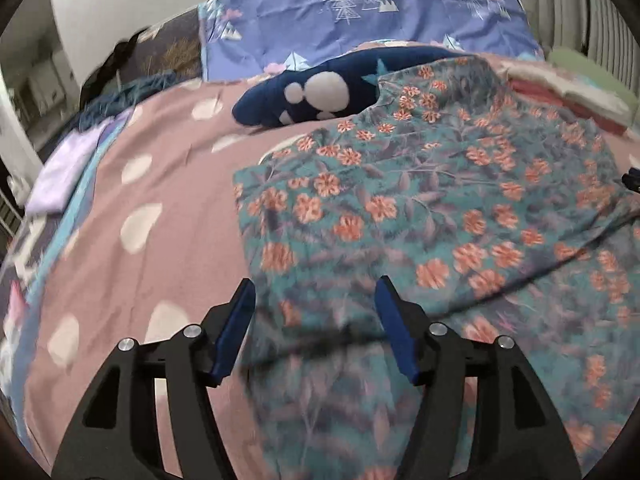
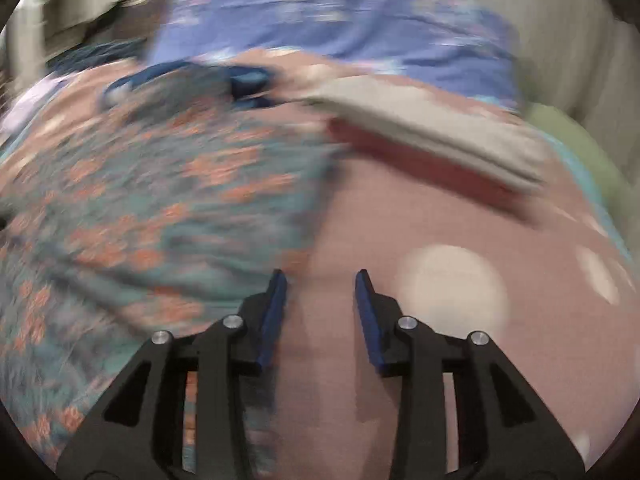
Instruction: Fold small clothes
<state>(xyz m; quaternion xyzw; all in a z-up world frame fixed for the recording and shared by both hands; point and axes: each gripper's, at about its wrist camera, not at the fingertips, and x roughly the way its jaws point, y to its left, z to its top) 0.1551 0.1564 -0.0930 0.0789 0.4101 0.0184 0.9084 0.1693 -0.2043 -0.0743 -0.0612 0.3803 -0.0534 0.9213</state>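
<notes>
Floral garment spread flat on the pink dotted bed, its near left corner between the spread fingers of the left gripper. Left edge straight, bare bedcover beside it. Right gripper low over bare bedcover just beside the garment's right edge, fingers apart, pinching nothing; view blurred. Blue patterned pillow at the head of the bed. Navy paw-print cushion touching the garment's far edge. Folded pile ahead of the right gripper.
</notes>
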